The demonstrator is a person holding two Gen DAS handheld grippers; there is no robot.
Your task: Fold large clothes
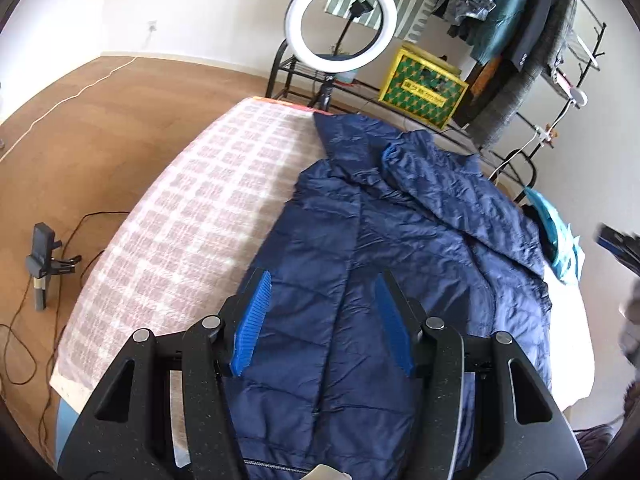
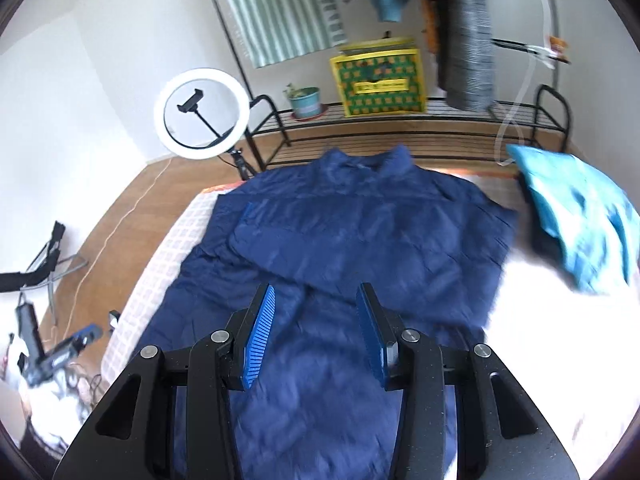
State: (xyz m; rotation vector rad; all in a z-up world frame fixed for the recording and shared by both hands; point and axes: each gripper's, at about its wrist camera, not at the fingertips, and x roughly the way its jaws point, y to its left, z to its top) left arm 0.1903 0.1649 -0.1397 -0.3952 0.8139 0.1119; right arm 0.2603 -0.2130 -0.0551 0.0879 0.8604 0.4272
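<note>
Navy quilted puffer jacket [image 1: 384, 232] lies spread flat on a bed covered with a pink-and-white checked sheet [image 1: 192, 216], filling the centre of both wrist views, its collar toward the top of the frame and one sleeve folded across its chest. In the left wrist view the left gripper [image 1: 324, 280] hovers over the lower part of the jacket with its blue-padded jaws spread wide and nothing between them. In the right wrist view the right gripper [image 2: 314, 294] likewise hangs above the jacket's lower half, jaws parted and empty; this view is somewhat blurred. A crumpled turquoise garment [image 2: 576, 216] rests on the bed at the right edge of the frame, just beside the jacket's shoulder. Beyond the bed, at the upper part of the frame, a white ring light on a black tripod [image 1: 340, 20] stands on the wooden floor, with a yellow-and-green patterned box [image 1: 424, 88] on a low black metal rack near it and dark clothes hanging on a rail [image 1: 520, 20] at the upper right.
</note>
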